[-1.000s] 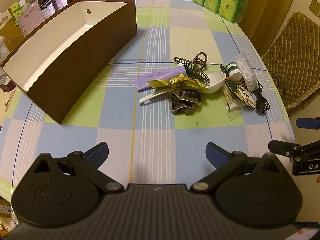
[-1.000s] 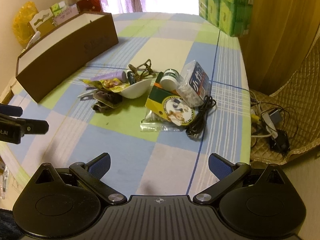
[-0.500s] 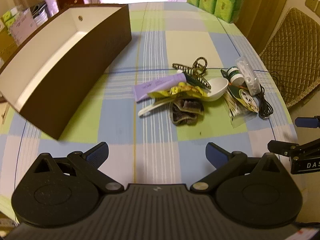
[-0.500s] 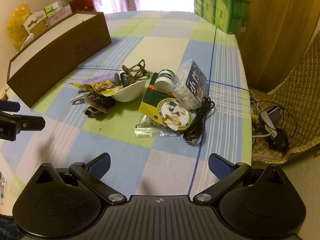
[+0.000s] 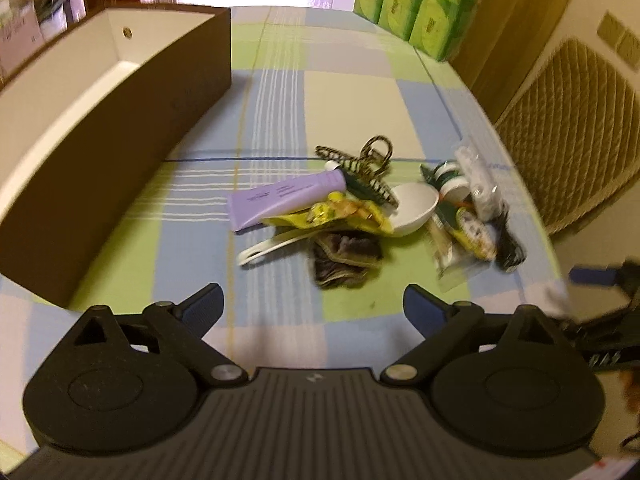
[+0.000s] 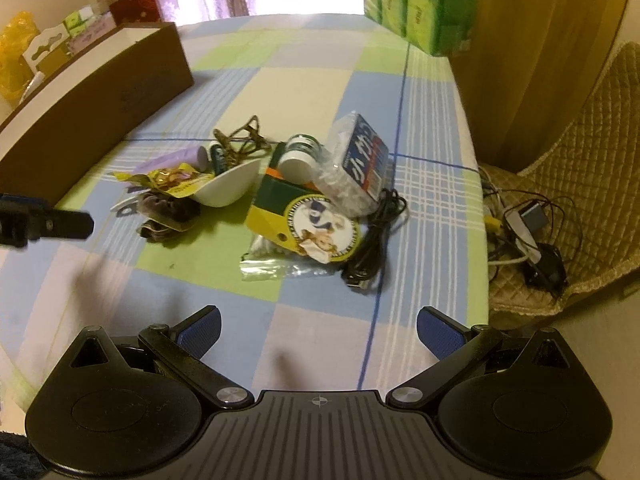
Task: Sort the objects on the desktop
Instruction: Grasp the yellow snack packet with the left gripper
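On the checked blue, green and cream tablecloth [image 5: 352, 104], the long brown cardboard box with a white inside [image 5: 100, 128] stands open at the far left, well apart from everything else. To the right of the box lies the heap of small things: a lilac squeeze tube [image 5: 286, 196] nearest the box, a yellow crinkled snack wrapper [image 5: 340, 214] touching the tube's right end, a white plastic spoon [image 5: 412, 210] under the wrapper with its handle pointing back toward the box, and a dark brown fabric scrunchie [image 5: 344, 258] just in front of the spoon. A leopard-patterned hair claw [image 5: 360, 162] sits behind the tube. Further right of the box come a green and yellow packet with a round picture label [image 6: 308, 216], a white-capped small jar [image 6: 298, 160], a clear plastic pack with blue lettering [image 6: 356, 164] and a coiled black cable [image 6: 376, 240]. The left gripper [image 5: 312, 308] and the right gripper [image 6: 318, 330] both hover over bare cloth, fingers spread wide and empty.
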`<action>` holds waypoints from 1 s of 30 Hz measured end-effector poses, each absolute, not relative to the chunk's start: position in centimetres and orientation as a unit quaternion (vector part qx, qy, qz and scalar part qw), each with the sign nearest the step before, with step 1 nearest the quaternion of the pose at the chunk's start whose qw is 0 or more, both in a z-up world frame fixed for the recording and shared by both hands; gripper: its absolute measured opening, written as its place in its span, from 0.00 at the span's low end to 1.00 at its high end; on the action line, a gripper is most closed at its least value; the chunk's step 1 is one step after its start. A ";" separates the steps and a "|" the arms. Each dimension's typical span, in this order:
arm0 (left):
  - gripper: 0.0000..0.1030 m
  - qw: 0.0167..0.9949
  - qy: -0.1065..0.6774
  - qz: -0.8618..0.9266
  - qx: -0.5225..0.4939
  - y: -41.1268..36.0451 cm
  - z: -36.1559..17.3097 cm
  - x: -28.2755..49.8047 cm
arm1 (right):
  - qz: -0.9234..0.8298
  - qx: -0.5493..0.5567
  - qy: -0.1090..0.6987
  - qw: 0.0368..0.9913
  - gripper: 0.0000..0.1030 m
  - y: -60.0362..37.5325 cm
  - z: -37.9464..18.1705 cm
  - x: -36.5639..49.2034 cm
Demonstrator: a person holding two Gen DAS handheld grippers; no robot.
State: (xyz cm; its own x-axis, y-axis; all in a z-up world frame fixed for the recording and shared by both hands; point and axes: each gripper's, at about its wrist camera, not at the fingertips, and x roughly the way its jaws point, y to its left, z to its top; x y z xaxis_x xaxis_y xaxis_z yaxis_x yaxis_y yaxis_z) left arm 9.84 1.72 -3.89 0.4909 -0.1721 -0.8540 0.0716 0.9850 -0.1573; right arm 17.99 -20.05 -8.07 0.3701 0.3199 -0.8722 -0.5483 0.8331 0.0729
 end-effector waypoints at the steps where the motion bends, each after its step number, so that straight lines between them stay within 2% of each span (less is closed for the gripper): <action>1: 0.90 0.861 0.498 -0.074 -0.066 1.9 -4.0 10.2 | 0.263 -0.115 0.496 0.819 0.98 -20.1 -8.1 18.1; 13: 0.74 0.819 0.501 -0.071 -0.272 5.0 -7.0 15.5 | 0.241 -0.114 0.508 0.819 0.98 -20.9 -8.9 19.1; 16: 0.62 0.801 0.513 -0.071 -0.299 5.3 -8.2 16.6 | 0.233 -0.111 0.512 0.820 0.98 -21.2 -9.1 19.4; 18: 0.47 0.791 0.522 -0.069 -0.312 5.5 -9.0 17.3 | 0.229 -0.110 0.513 0.820 0.98 -21.4 -9.2 19.6; 21: 0.36 0.783 0.524 -0.071 -0.327 5.7 -9.5 18.1 | 0.222 -0.109 0.517 0.820 0.98 -21.6 -9.4 19.8; 30: 0.36 0.769 0.533 -0.069 -0.346 5.8 -10.1 19.8 | 0.210 -0.110 0.521 0.820 0.98 -21.7 -9.8 20.2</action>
